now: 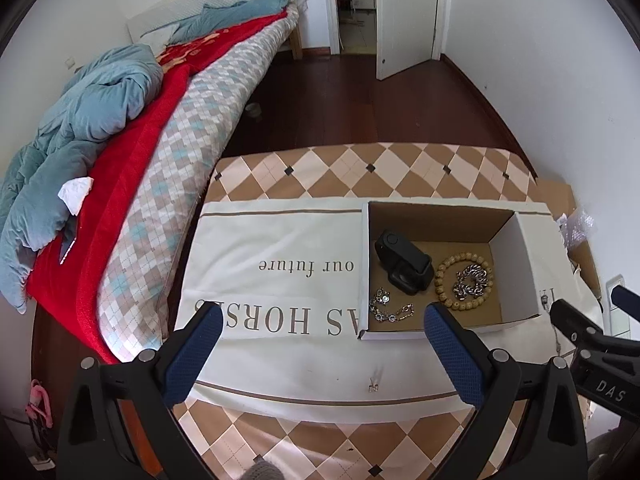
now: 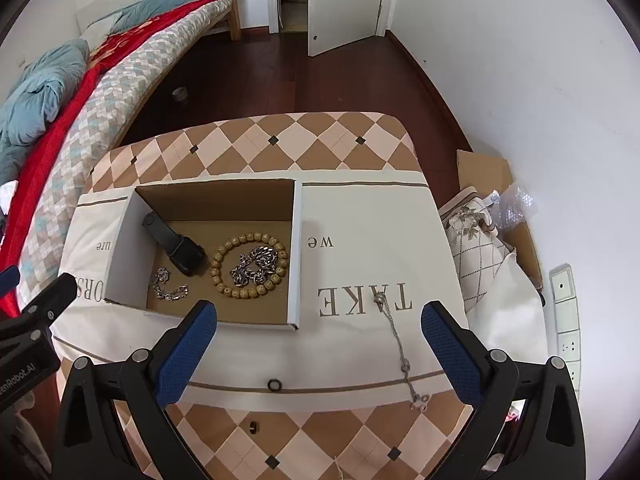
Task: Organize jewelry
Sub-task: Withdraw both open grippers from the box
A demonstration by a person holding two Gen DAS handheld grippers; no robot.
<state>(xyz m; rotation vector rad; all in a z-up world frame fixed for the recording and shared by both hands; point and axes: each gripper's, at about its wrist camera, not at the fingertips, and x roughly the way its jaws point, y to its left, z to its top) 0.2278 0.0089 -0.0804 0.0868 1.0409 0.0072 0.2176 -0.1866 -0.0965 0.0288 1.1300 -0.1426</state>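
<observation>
Both hand-held grippers, left (image 1: 322,350) and right (image 2: 318,346), spread wide, empty. Box (image 2: 298,248) holds watch (image 2: 176,246), bead bracelet (image 2: 218,262), chains. Thin chain (image 2: 396,336) outside on cloth (image 2: 360,208); small dark ring (image 2: 273,385), perhaps.

One box (image 2: 296,256), two rings (image 2: 273,385) (cloth).

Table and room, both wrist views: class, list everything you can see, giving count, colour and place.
box: one, white outside, brown inside, on the cloth
watch: one, black, in the box
bead bracelet: one, tan, in the box
chain bracelet: one, silver, inside the bead ring
small bracelet: one, silver, box's near left corner
necklace: one, silver, on the cloth right of the box
ring: one, dark, cloth's near edge
cloth: one, cream, lettered, over the checked table
bed: one, red and blue bedding, left
left gripper: blue pads, open
right gripper: blue pads, open
</observation>
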